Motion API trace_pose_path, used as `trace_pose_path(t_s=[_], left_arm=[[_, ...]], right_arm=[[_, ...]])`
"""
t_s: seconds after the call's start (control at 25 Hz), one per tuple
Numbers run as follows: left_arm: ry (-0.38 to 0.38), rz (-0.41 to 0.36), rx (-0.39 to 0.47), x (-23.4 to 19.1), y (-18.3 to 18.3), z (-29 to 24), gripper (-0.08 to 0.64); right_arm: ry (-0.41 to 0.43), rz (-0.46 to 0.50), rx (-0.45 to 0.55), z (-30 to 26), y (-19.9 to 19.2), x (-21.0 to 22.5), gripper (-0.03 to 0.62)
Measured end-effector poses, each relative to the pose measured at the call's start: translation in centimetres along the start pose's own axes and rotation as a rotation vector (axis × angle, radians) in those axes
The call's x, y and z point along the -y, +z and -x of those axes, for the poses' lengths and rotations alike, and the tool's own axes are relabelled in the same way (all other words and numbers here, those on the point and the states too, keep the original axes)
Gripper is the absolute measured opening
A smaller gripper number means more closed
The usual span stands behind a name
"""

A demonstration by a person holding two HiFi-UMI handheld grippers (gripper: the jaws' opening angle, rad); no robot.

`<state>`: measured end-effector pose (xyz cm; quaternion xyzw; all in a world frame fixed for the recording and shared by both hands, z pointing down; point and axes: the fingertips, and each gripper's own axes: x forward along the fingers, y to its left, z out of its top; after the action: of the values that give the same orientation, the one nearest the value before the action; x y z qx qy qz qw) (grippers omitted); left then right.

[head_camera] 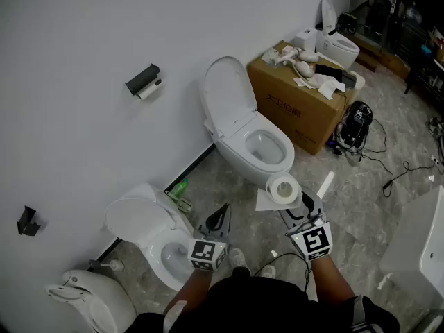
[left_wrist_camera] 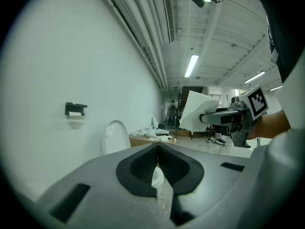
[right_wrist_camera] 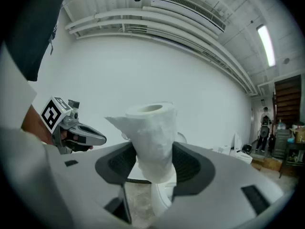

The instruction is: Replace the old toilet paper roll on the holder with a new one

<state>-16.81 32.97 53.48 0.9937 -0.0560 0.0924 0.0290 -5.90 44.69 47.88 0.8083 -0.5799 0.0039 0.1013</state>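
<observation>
Between right hand-held gripper point(right_wrist_camera: 153, 162) jaws: toilet paper roll point(right_wrist_camera: 151, 132), upright.

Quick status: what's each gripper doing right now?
Left gripper: closed, nothing in it.
Right gripper: closed on the toilet paper roll.
</observation>
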Motion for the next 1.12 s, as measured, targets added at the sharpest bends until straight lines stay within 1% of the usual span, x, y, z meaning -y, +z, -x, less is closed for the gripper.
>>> trace_pose_path(t_s=[0.12, 0.24, 0.44, 0.64, 0.76, 0.92, 1.04, 1.12], left_arm=[[-0.008, -0.011, 0.013, 0.6, 0.6, -0.2, 0.006], [0.000, -0.029, 0.031, 0.8, 1.2, 0.0, 0.006], [-0.001, -0.013, 0.035, -0.2, 1.4, -0.2, 0.006], [0.003, -0.005, 0.047, -2.3, 1.8, -0.6, 0.006], [-0.007, -0.006, 0.051, -3.7, 2.4, -0.8, 0.006], [-0.032, -0.004, 0.084, -5.6, 3.4, -1.4, 0.006], [-0.034, -0.008, 0.095, -7.4, 3.9, -1.9, 0.006], [-0.031, 0.000, 0.103, -8.7, 4.5, -1.7, 0.006]], right_arm=[[0.006, 0.030, 0.001, 0.1, 0.0, -0.1, 0.235], [0.000, 0.008, 0.004, 0.1, 0.0, -0.3, 0.235], [-0.009, -0.006, 0.010, -0.6, 0.1, -0.2, 0.235], [-0.013, -0.047, 0.045, -2.3, 1.1, -0.1, 0.244], [-0.012, -0.052, 0.053, -3.6, 1.8, -0.6, 0.244], [0.004, -0.017, 0.093, -5.8, 3.2, -1.7, 0.235], [0.016, -0.041, 0.133, -7.8, 4.8, -2.9, 0.235], [0.010, -0.027, 0.140, -9.1, 5.8, -3.7, 0.235]])
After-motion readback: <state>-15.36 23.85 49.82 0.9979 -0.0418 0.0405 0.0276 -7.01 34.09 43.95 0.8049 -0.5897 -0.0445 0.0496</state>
